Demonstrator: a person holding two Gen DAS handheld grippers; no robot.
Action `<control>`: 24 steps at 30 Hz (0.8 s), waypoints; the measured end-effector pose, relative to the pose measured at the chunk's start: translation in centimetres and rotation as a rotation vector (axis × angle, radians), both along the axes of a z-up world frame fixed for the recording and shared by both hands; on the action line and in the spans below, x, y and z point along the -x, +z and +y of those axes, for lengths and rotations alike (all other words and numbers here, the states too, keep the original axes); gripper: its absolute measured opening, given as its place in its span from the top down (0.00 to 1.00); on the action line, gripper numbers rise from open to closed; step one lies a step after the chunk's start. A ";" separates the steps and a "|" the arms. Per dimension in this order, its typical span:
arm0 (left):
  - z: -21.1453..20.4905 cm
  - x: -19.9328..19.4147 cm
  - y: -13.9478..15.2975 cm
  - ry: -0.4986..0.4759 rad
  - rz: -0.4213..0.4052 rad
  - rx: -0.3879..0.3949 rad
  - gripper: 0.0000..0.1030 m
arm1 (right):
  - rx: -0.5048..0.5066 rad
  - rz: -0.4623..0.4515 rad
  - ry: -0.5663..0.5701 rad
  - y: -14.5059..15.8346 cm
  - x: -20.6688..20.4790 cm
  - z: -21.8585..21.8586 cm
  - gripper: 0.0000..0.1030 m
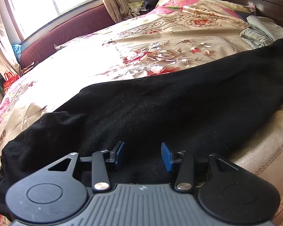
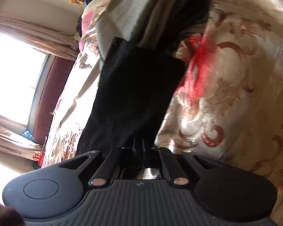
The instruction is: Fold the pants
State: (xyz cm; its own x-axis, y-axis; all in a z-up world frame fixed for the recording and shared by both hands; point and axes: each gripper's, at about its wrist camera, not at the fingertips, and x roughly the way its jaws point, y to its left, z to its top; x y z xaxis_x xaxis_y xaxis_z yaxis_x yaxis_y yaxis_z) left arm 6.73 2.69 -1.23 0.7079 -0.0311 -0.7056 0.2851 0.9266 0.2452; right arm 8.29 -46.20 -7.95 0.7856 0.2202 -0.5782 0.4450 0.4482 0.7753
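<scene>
The black pants (image 1: 160, 101) lie stretched across a floral bedspread (image 1: 160, 43), running from the near left to the far right. My left gripper (image 1: 143, 155) is open, its blue pads (image 1: 167, 157) hovering just over the near edge of the pants, holding nothing. In the right wrist view, the pants (image 2: 137, 86) run away from the camera as a long black strip. My right gripper (image 2: 138, 146) is shut on the near end of the pants, with the fingers pressed together in the cloth.
A pile of folded grey and dark clothes (image 2: 141, 13) sits on the bed past the far end of the pants; it also shows in the left wrist view (image 1: 258, 32). A maroon headboard (image 1: 66, 32), window and curtains (image 1: 111, 0) stand behind the bed.
</scene>
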 end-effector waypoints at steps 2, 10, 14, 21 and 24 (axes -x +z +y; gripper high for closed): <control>0.1 0.1 0.0 0.000 0.000 0.003 0.45 | -0.042 -0.012 -0.006 -0.1 0.2 -0.2 0.99; 0.1 0.0 -0.2 -0.002 -0.001 0.011 0.44 | -0.086 -0.010 -0.104 -1.0 -0.4 -0.5 0.95; 0.0 0.0 -0.1 -0.006 -0.003 0.010 0.44 | -0.072 -0.021 -0.127 -0.5 0.2 -0.9 0.92; -0.1 -0.2 -0.2 -0.016 0.002 0.013 0.44 | -0.008 -0.070 -0.197 0.9 1.3 -2.9 0.71; -0.2 -0.2 -0.1 -0.020 0.003 0.013 0.44 | 0.021 -0.017 -0.190 1.2 0.8 -2.8 0.72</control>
